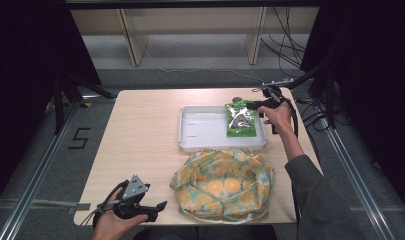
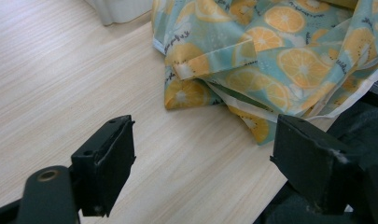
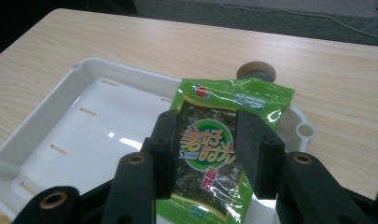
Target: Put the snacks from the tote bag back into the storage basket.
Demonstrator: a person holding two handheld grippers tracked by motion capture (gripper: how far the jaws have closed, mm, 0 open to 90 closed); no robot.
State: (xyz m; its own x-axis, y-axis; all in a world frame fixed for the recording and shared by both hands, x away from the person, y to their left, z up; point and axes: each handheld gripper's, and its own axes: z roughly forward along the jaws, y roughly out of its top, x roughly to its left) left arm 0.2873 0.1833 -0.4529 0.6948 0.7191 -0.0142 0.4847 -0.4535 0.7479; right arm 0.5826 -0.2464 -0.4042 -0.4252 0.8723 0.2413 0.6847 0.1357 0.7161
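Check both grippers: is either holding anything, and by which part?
Nothing is held. The right gripper stands open over the middle of the packet, which lies flat in the tray; the left gripper is open over the table.

Right gripper [image 3: 203,154] jaws cover both side edges of the green foil seaweed snack packet [image 3: 210,154]; its bottom edge is cut off. Small round brown object [image 3: 255,71] beyond it: half hidden, unidentifiable.

The green snack packet [image 3: 224,154] carries big yellow Chinese characters reading 美好时光 on a green oval, with small red-backed characters just below and a small red logo at its top corner. The floor [image 1: 25,150] bears a black tape "5" [image 1: 78,138]. The orange-print bag [image 2: 270,51] shows tiny dark lettering, too small to read.
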